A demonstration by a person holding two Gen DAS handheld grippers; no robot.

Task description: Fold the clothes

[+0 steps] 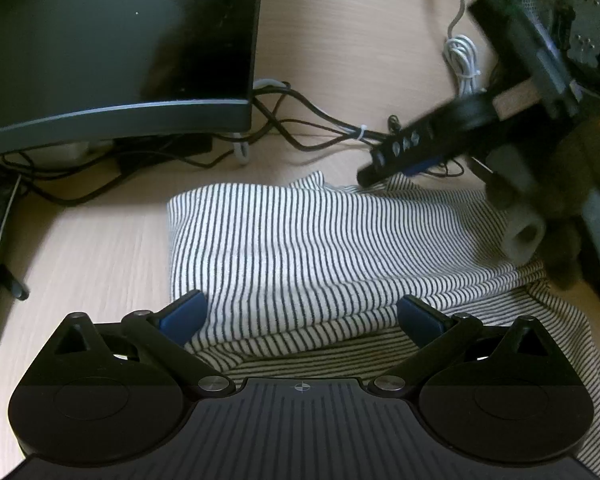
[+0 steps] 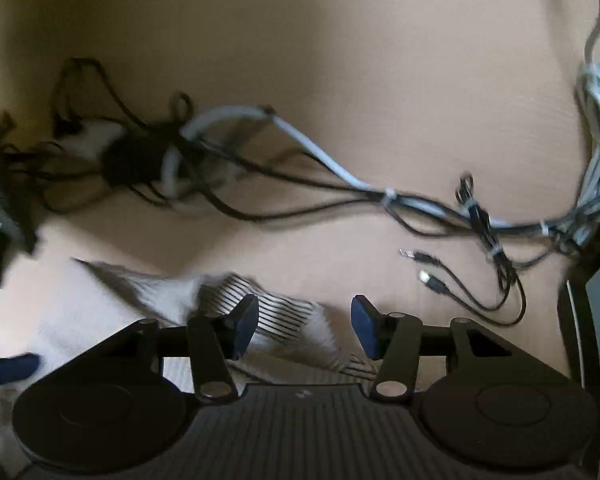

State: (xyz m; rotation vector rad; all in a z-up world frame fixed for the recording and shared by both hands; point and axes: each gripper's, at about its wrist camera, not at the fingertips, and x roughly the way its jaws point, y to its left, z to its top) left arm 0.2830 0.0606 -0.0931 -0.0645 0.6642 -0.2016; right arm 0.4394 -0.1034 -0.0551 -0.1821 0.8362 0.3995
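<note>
The striped shirt (image 1: pixel 300 248) lies half folded at centre frame on the desk (image 1: pixel 340 40). The left gripper (image 1: pixel 300 312) and right gripper (image 2: pixel 304 324) both stand released, so the fold may spring apart, and the cables (image 2: pixel 420 204) in the upper right could snag.

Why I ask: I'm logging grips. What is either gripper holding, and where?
Nothing. Both the left gripper and right gripper stand open over the striped garment, without clamping it.

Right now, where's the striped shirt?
In the left wrist view the striped shirt lies folded on the wooden desk, just ahead of the open left gripper, below the monitor and cable tangle.
</note>
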